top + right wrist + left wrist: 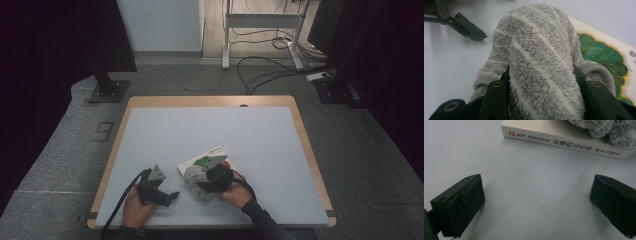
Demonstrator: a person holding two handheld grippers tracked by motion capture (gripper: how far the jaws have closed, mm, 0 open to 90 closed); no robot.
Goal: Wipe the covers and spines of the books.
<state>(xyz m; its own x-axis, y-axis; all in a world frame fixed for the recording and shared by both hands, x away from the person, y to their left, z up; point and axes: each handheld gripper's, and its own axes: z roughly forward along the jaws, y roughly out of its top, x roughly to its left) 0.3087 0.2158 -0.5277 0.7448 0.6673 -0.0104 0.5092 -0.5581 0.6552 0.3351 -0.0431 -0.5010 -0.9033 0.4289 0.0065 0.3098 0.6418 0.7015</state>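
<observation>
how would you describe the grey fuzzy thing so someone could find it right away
On the pale table top, look near the front edge, by the person's right hand-held gripper. Its jaws pinch a bunched grey towel, draped partly over a white book. It is the soft, fluffy, striped item; the book is flat and hard.

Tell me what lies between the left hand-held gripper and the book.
Nothing: in the left gripper view, bare table stretches from the open left hand-held gripper to the book. The towel lies on the book, beyond its spine.
</observation>
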